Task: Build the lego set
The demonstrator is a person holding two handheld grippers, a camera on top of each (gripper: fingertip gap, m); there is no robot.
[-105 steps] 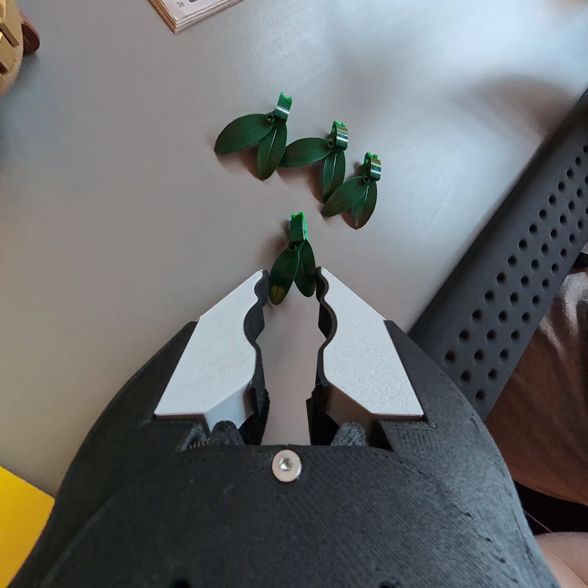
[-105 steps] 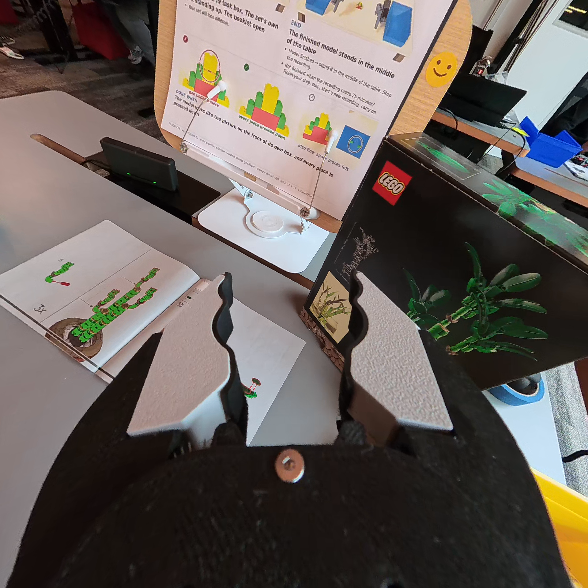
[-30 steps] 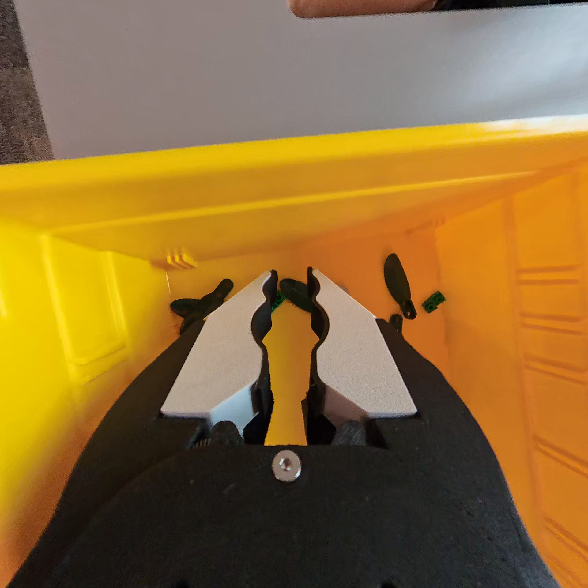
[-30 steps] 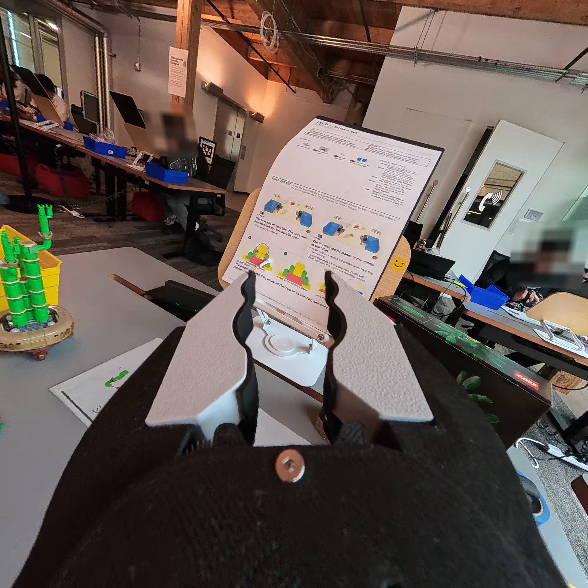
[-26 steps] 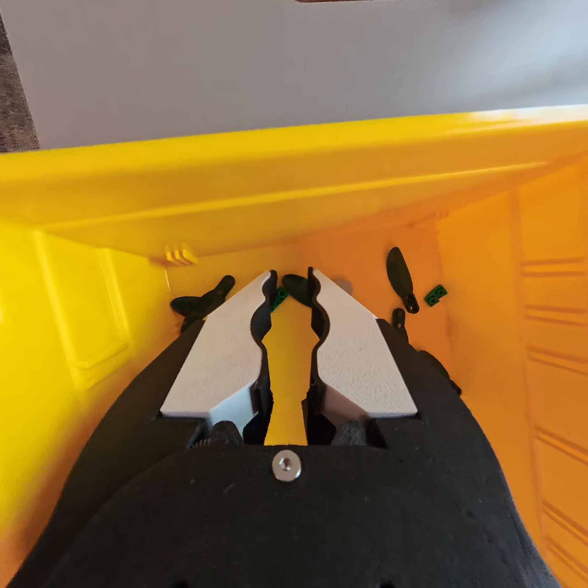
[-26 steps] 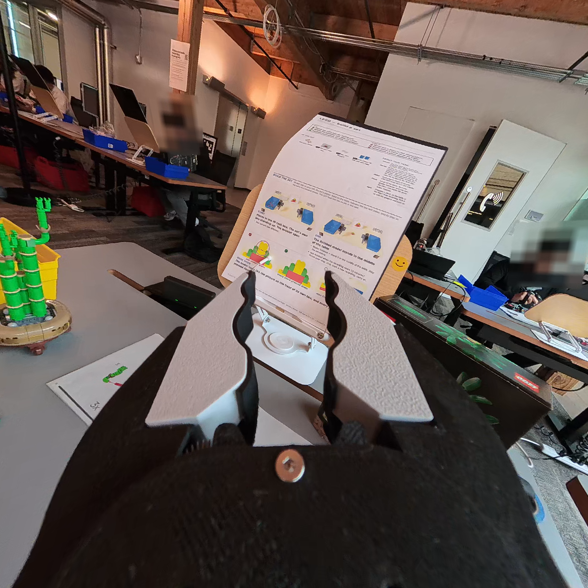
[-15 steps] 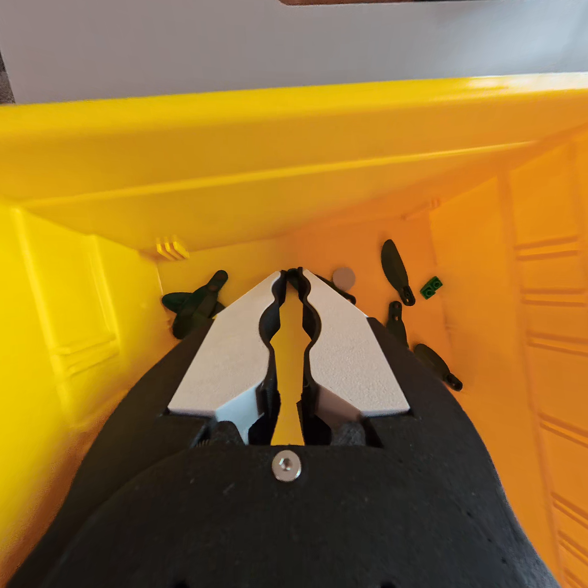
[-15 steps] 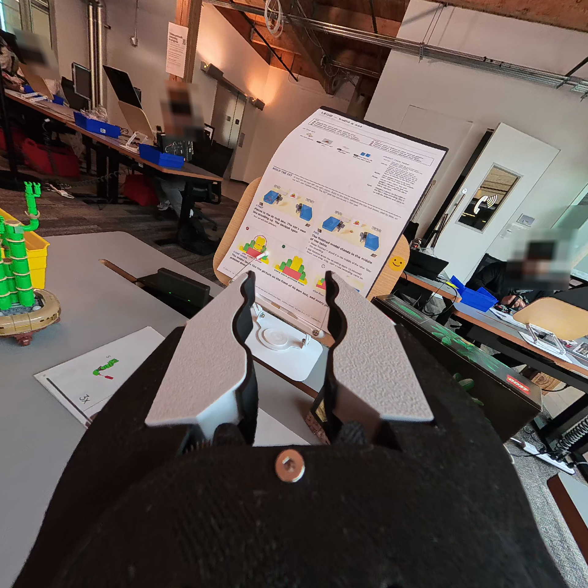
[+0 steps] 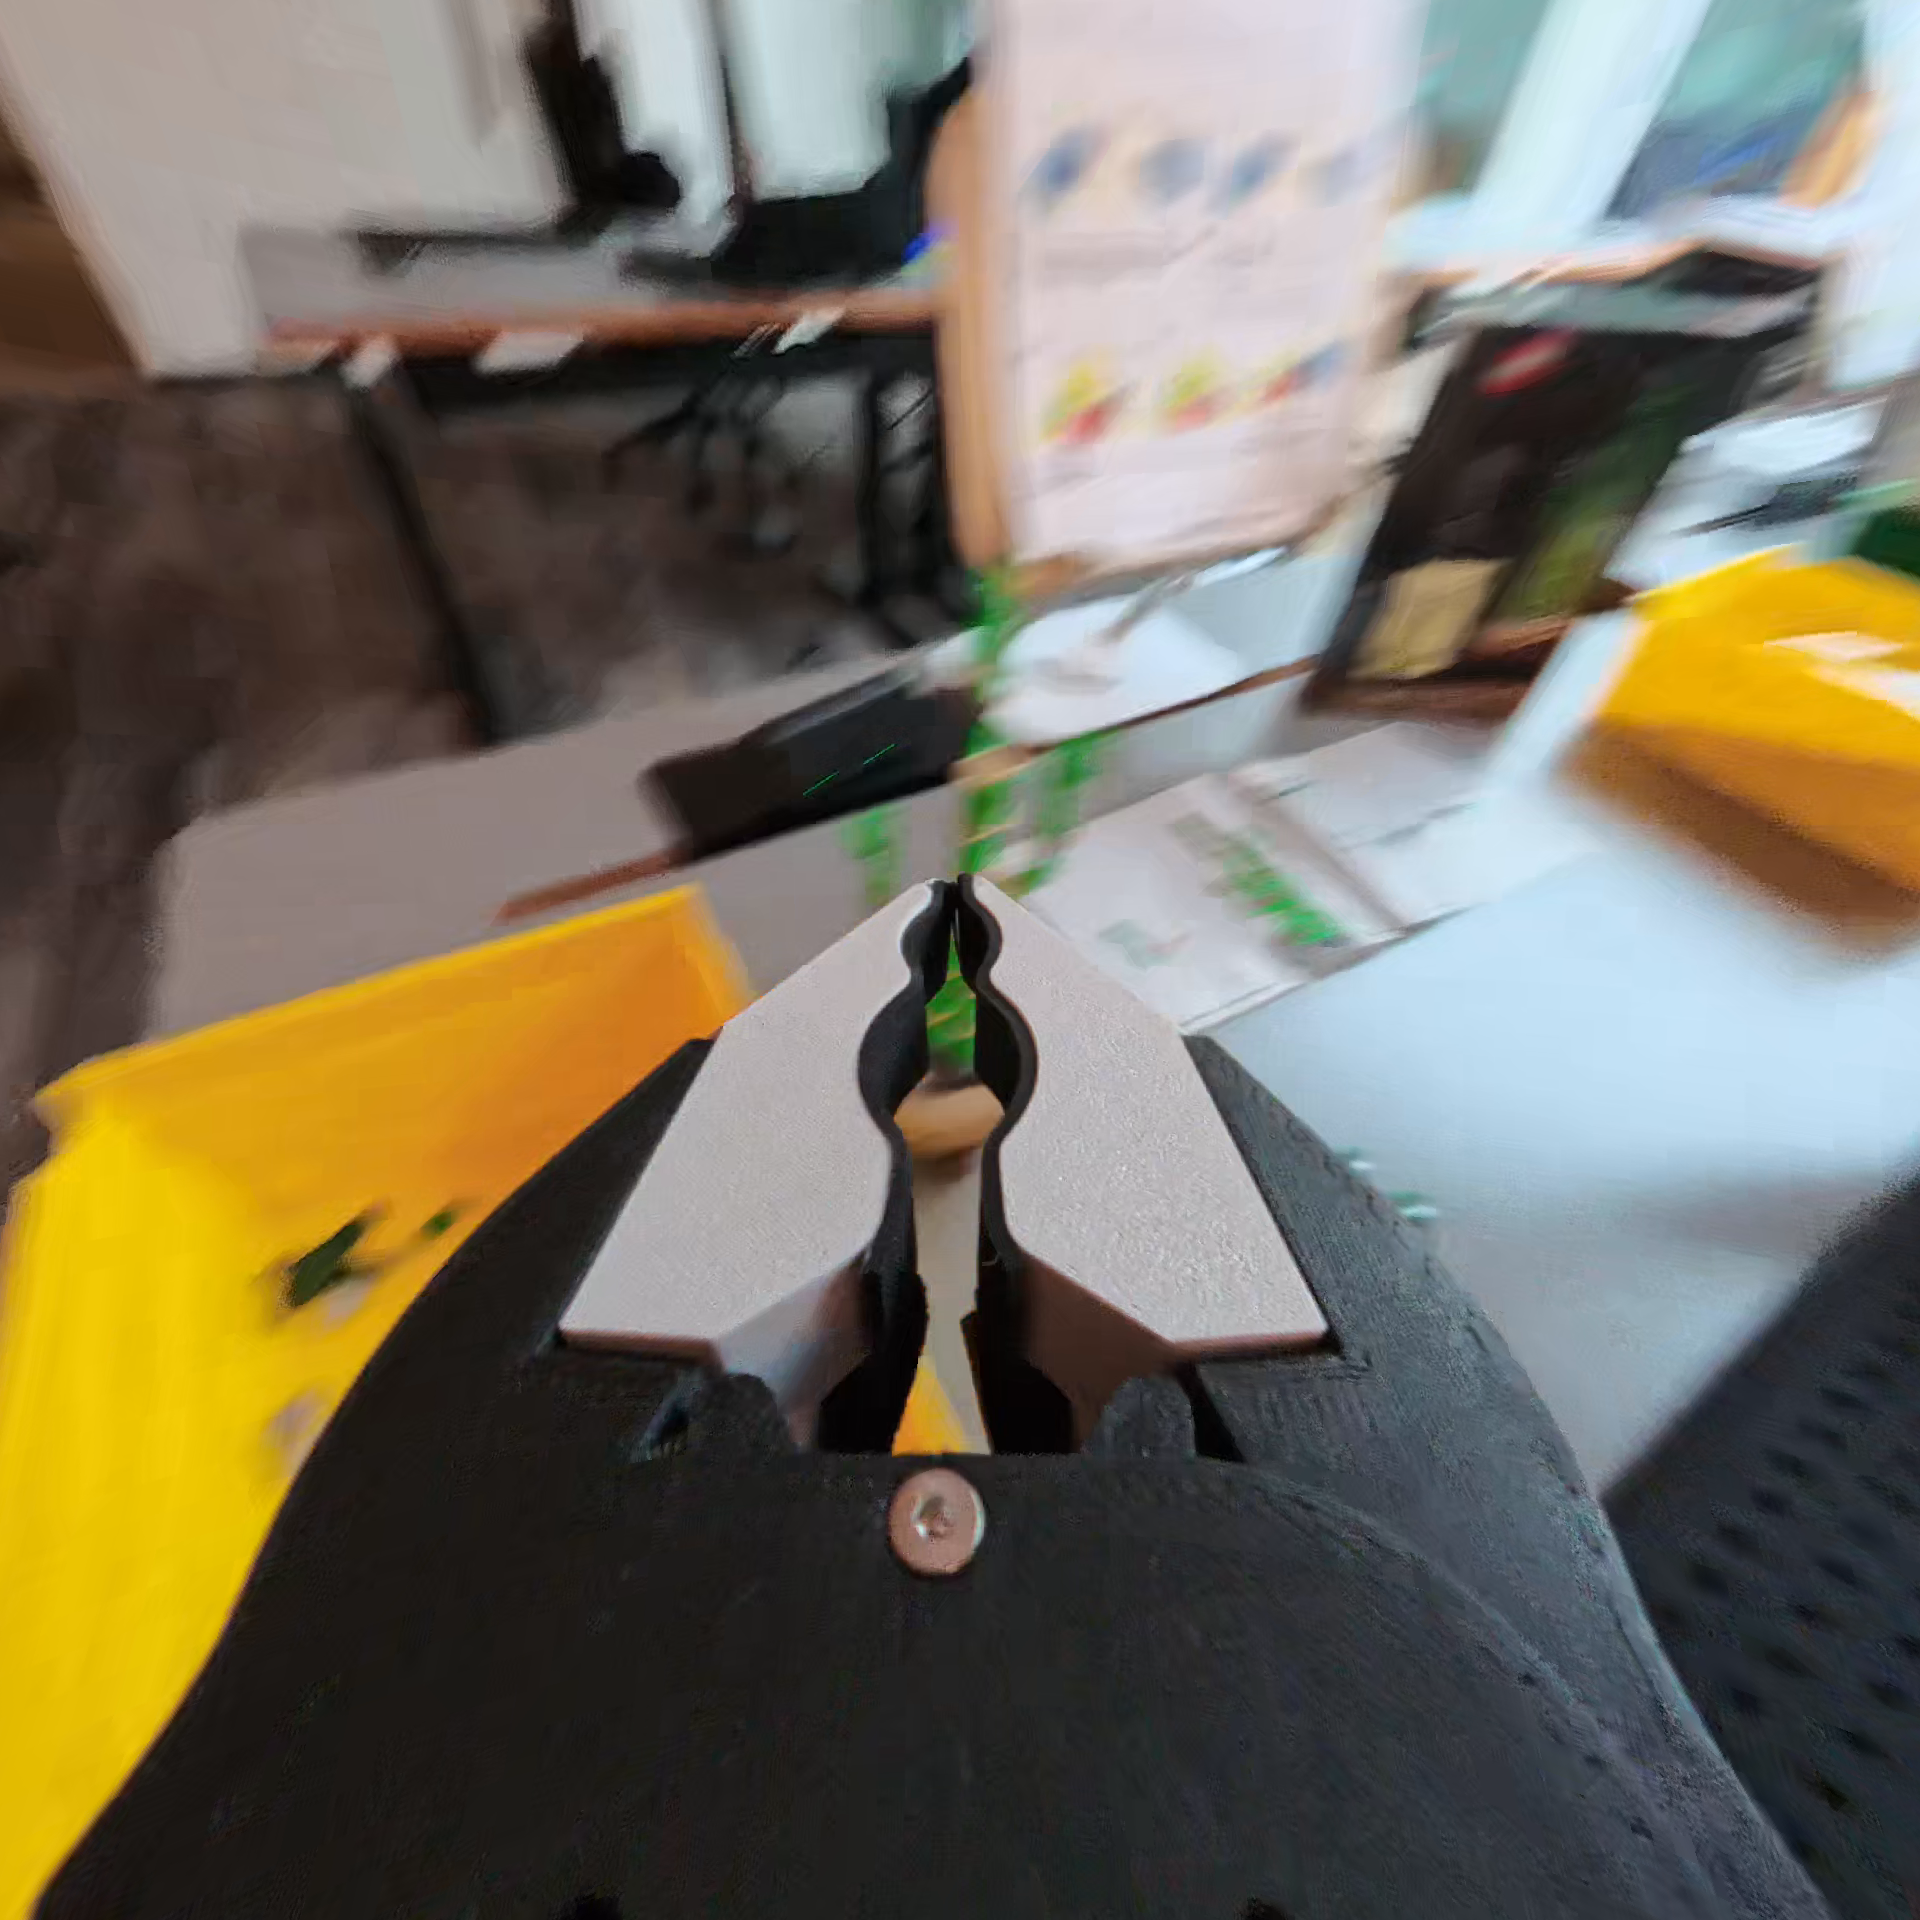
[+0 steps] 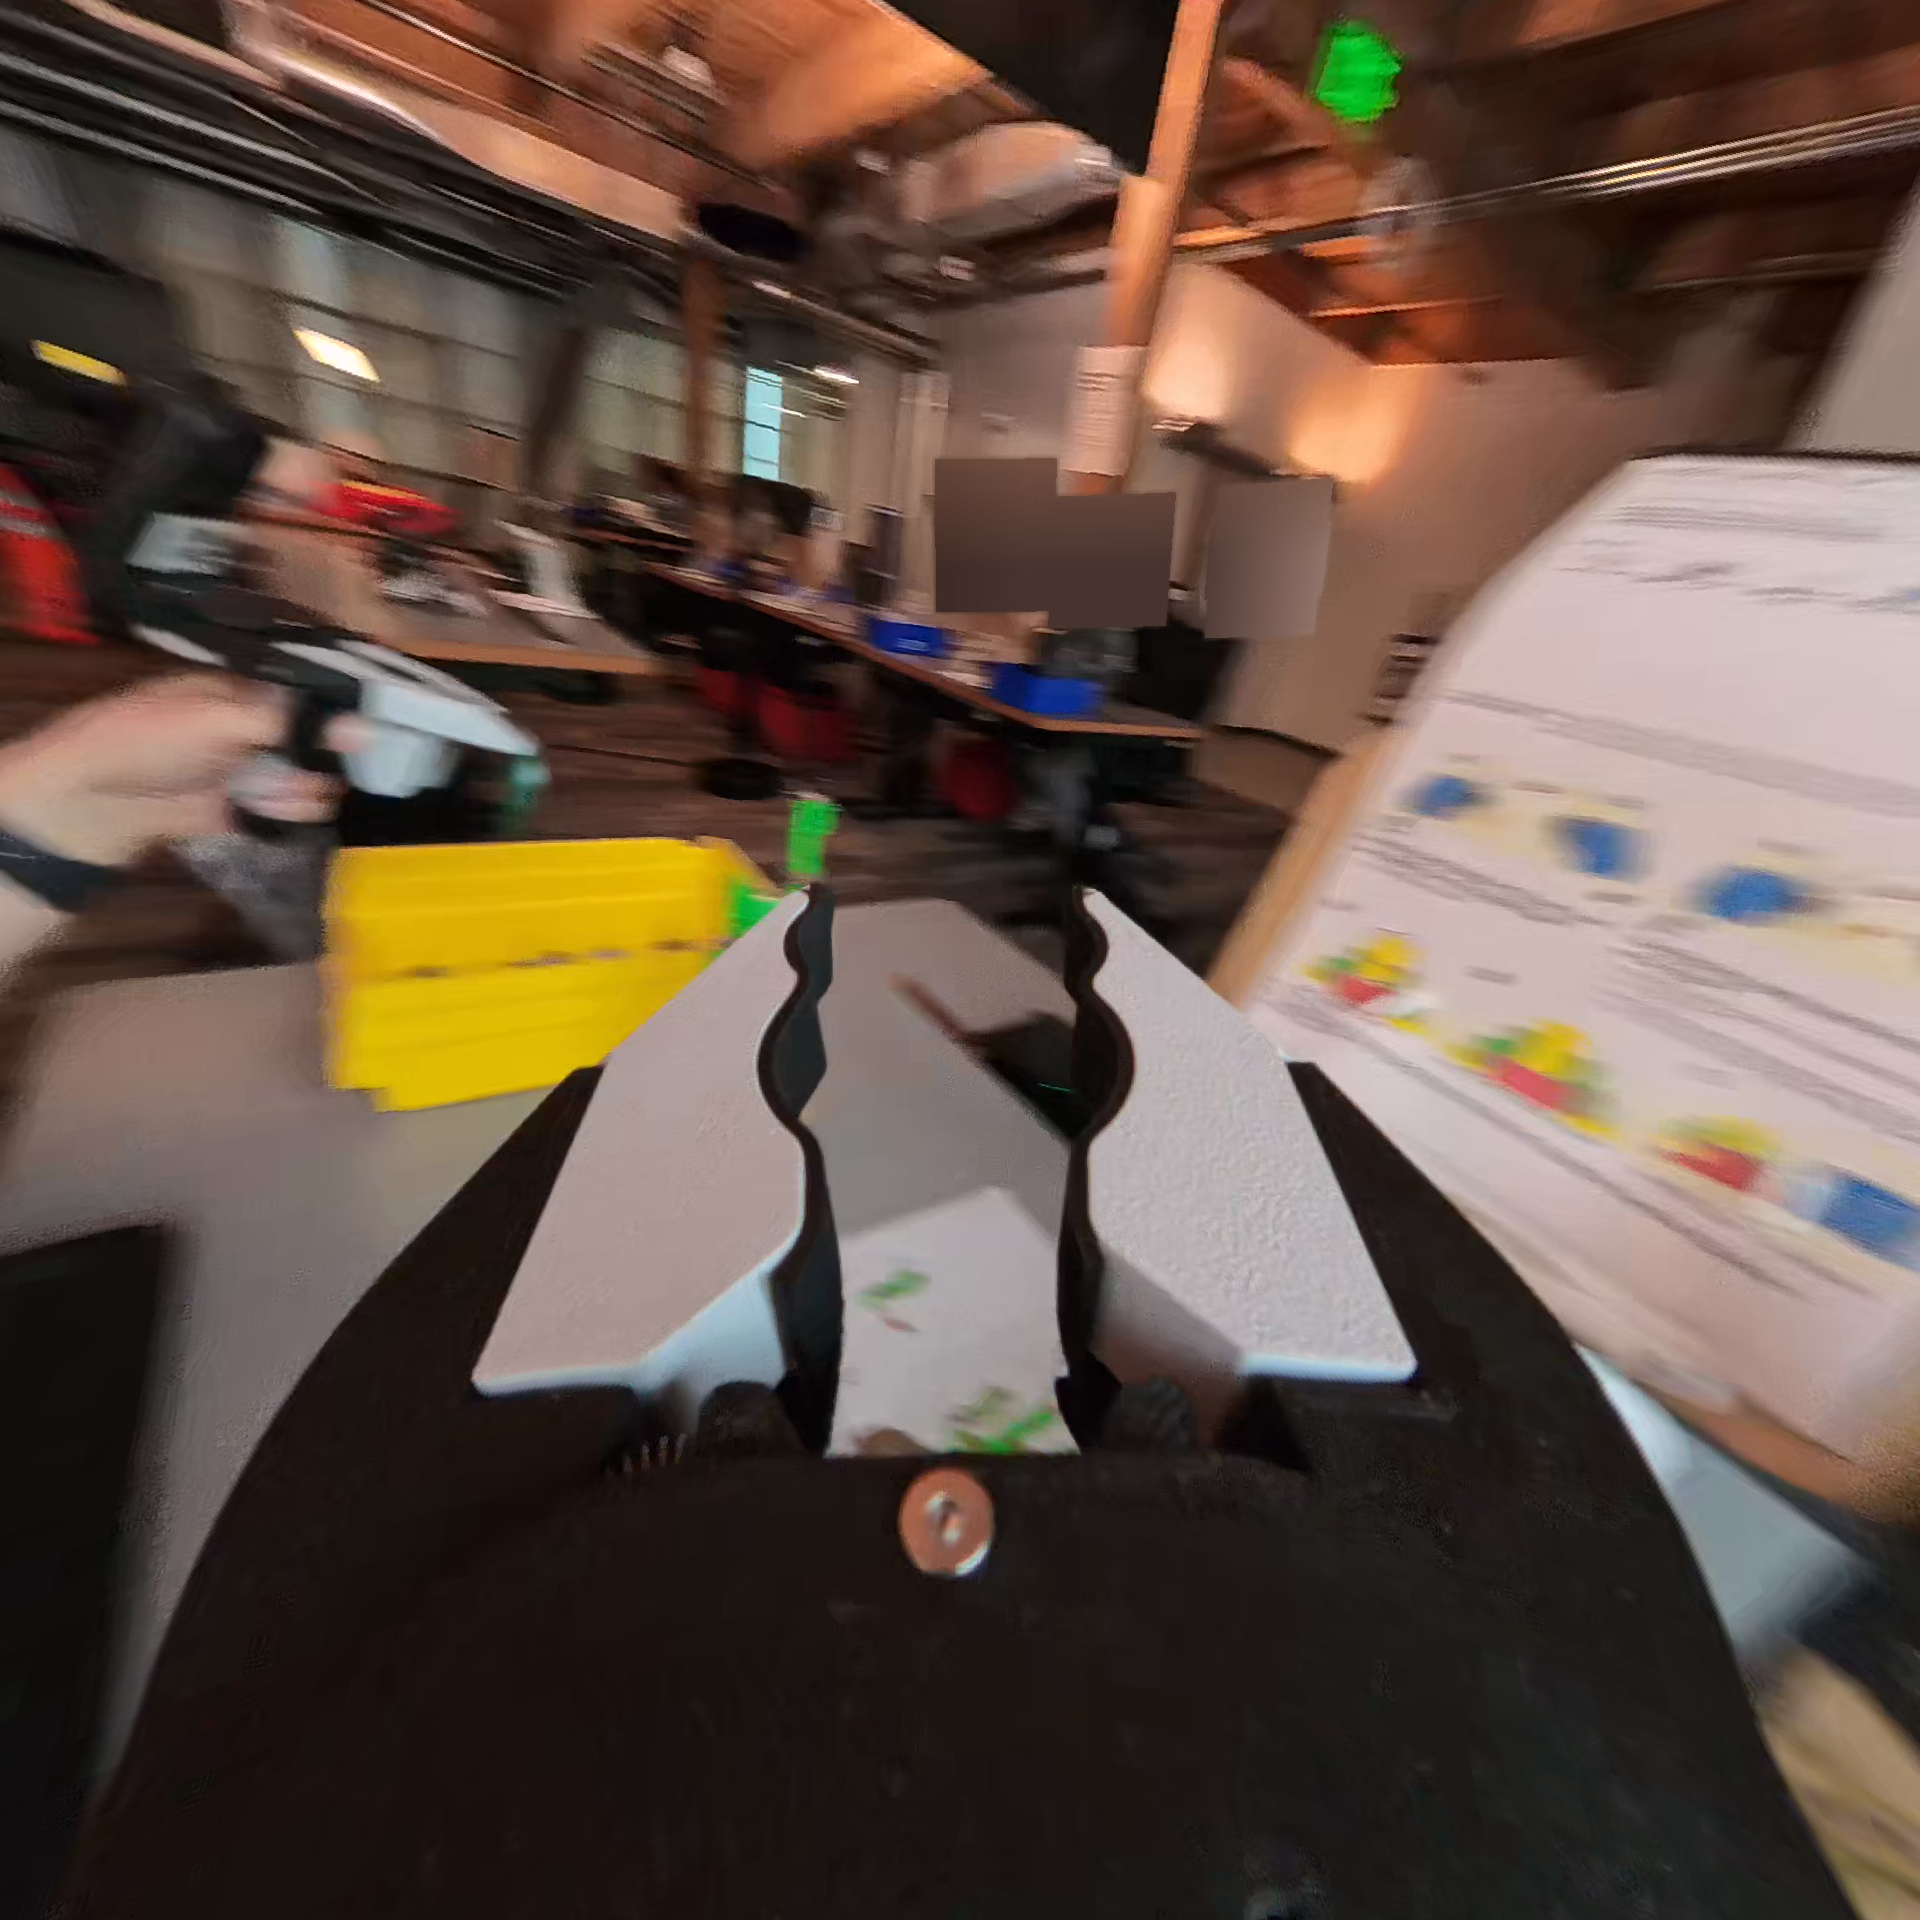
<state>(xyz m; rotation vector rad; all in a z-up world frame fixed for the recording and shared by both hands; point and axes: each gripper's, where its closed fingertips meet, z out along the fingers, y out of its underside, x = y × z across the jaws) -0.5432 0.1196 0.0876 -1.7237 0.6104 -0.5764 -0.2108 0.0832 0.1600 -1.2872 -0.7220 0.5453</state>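
Observation:
Both views are motion-blurred. My left gripper [image 9: 954,889] is shut, raised above the near edge of a yellow bin [image 9: 312,1122] that holds loose green pieces [image 9: 322,1262]. The right wrist view shows it far left [image 10: 436,732], in a hand, with a small green piece [image 10: 528,774] at its tip. The green bamboo model [image 9: 992,790] on its tan base stands just beyond the left fingertips; it also shows in the right wrist view [image 10: 810,831]. My right gripper [image 10: 945,904] is open and empty above the open instruction booklet [image 10: 935,1299].
The yellow bin [image 10: 499,966] sits on the grey table's left. A second yellow bin [image 9: 1766,748], the black set box [image 9: 1507,499] and an instruction sheet on a stand [image 10: 1610,883] are to the right. A black device [image 10: 1029,1049] lies behind. There is about 35 centimetres between the tips of the two grippers.
My left gripper closed on a dark green piece inside the yellow bin, then lifted out and swung up toward the model. My right gripper stayed open and swung left.

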